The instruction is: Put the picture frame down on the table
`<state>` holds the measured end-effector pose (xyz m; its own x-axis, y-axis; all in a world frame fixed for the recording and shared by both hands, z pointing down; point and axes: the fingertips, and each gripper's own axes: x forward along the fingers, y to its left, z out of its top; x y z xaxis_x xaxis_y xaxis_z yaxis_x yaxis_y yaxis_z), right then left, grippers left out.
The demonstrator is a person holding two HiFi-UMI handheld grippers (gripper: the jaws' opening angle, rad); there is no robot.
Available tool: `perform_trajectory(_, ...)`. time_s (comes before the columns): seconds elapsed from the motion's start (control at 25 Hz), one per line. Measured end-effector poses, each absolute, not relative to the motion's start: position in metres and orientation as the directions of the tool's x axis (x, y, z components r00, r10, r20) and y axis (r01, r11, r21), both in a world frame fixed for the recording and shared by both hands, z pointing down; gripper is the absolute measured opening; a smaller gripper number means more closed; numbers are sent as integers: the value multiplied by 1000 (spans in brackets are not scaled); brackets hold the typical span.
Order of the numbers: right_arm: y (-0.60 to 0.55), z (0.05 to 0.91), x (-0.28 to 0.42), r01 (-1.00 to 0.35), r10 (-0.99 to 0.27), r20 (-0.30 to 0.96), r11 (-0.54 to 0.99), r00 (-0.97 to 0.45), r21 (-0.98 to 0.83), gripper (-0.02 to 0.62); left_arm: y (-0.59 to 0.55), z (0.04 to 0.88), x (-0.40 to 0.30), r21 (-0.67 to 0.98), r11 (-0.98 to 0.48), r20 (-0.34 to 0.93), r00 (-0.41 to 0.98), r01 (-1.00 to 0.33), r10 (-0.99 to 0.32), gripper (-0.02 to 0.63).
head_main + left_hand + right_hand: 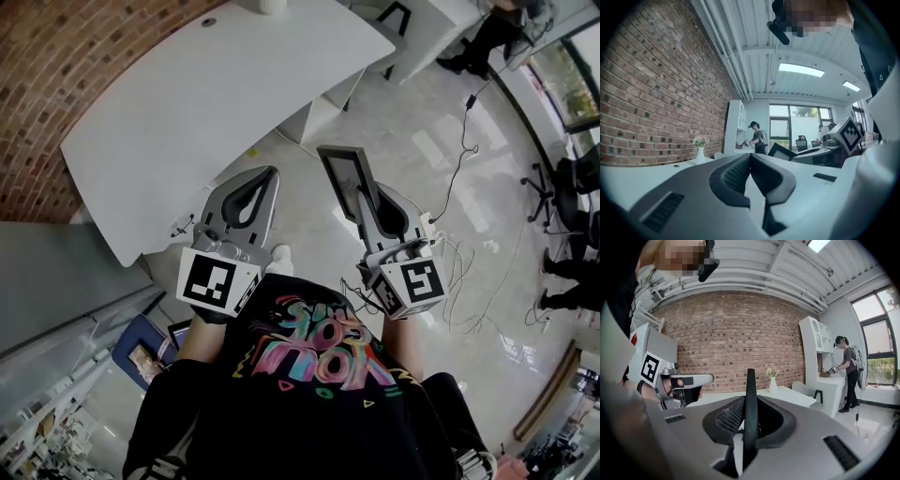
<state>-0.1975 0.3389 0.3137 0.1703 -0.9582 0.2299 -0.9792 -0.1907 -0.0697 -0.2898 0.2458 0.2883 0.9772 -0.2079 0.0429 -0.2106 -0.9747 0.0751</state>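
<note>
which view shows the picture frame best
The head view: the dark rectangular picture frame shows most of its outline, clamped in the right gripper. The right gripper view shows only its thin edge between the jaws; the left gripper view catches one distant corner.

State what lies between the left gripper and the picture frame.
Nothing but bare floor, shown in the head view, separates the left gripper from the picture frame.

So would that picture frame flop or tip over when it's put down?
Probably stiff: the picture frame juts straight from the right gripper without sagging. It looks thin, so stood on edge on the table it may tip.
</note>
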Motion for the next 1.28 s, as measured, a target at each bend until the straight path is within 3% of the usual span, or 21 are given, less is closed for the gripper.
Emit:
perform_trajectory(0.64,235,326,-100,-987,-961,235,-160,149,-26,89,141,307,-217,89,-950,34,954,-298,-296,25)
perform_trajectory(1.28,-38,321,175,-979,-944,259,203,-204,-31,89,-77,295,31,125,-767,8,773,-630,-634,25)
